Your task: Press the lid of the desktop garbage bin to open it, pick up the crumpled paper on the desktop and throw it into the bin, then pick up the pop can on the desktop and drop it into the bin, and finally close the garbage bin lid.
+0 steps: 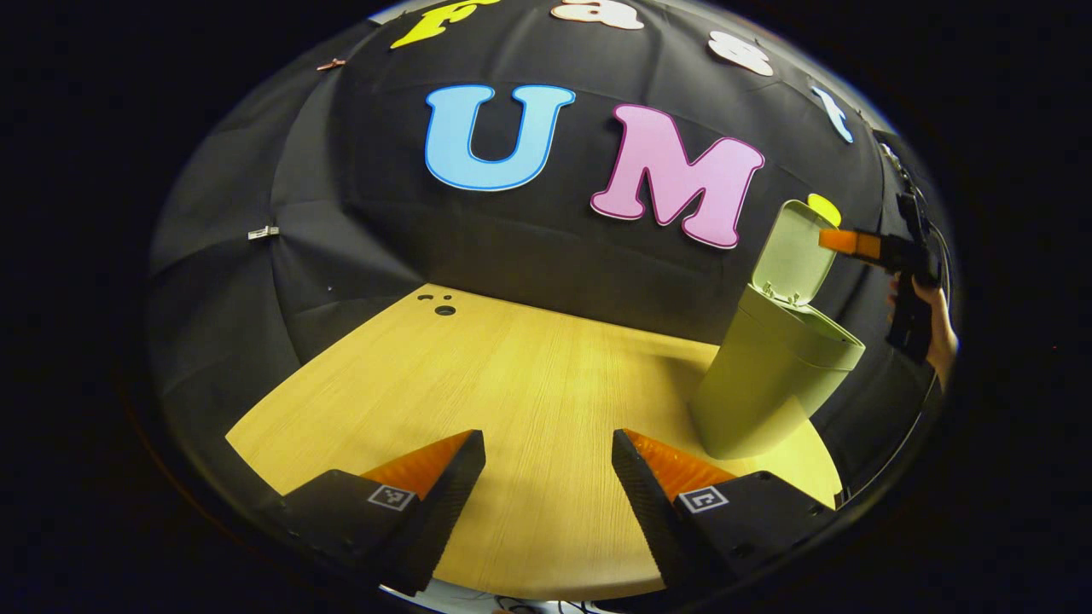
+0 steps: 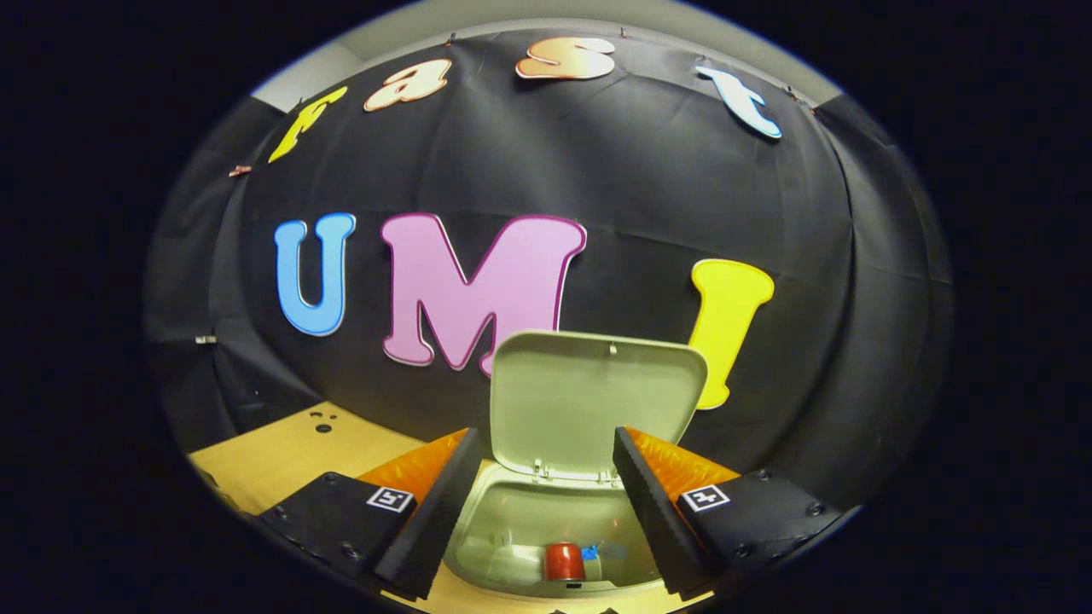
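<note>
Over the open bin (image 2: 546, 529) we see the right gripper (image 2: 539, 503) hovering, fingers spread wide with nothing between them. Down inside sits the pop can (image 2: 564, 561), red, end-up, next to pale stuff we read as the crumpled paper (image 2: 512, 558), though it's too blurred to be sure. Lid (image 2: 597, 396) stands upright on its rear hinge, so closing looks like the only step left.

Risks, as we judge them: pushing the lid from the wrong side would just shove the light bin backward or tip it; pressing too softly might leave the latch uncaught and the lid springs back up; a finger could snag on the rim.

Left gripper (image 1: 548, 486) hangs low over the desktop (image 1: 512, 367), fingers apart and empty, bin (image 1: 768, 384) off to its right.

Bin is smooth pale-green plastic, rounded and tapered; lid flat with rounded corners. Desktop is light wood-grain laminate. Finger pads (image 1: 648, 495) are ribbed.
</note>
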`<action>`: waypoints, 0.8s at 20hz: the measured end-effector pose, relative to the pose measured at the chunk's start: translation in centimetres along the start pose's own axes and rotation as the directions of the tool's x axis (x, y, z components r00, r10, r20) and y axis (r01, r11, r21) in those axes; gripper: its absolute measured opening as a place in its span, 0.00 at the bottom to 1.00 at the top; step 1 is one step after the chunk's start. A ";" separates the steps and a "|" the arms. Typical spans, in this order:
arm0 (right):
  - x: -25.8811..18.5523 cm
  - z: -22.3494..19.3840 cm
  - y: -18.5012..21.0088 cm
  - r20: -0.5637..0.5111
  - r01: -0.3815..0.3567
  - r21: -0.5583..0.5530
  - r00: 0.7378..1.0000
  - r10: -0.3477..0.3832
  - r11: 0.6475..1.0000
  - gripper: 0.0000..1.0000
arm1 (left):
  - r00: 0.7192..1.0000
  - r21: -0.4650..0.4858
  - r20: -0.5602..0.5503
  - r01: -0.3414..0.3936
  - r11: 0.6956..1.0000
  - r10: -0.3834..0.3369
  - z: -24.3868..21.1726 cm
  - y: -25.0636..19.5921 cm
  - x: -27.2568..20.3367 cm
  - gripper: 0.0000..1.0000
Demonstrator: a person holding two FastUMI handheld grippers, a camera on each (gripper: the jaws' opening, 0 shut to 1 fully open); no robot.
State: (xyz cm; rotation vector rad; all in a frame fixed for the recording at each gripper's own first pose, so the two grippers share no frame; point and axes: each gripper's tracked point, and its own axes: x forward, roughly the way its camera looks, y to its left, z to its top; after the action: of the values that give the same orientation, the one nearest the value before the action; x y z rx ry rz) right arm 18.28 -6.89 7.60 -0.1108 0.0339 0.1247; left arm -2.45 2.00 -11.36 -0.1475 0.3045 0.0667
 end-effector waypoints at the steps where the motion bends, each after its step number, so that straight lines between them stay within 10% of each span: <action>1: 0.0 0.8 -0.1 0.000 -0.005 0.025 1.000 0.005 1.000 0.97 | 1.000 0.001 -0.001 0.000 1.000 0.000 -0.1 0.0 0.0 0.96; 16: 7.8 10.4 -4.4 0.082 0.075 0.059 0.993 -0.080 0.995 0.97 | 0.994 -0.067 -0.046 -0.102 0.992 0.099 -3.1 3.9 -1.5 0.96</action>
State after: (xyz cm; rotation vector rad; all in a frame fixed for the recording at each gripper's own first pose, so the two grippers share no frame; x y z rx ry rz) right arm 26.82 -9.15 18.14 -0.0506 -0.0507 0.0508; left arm -5.17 5.34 -14.37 -0.2025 0.3526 0.1746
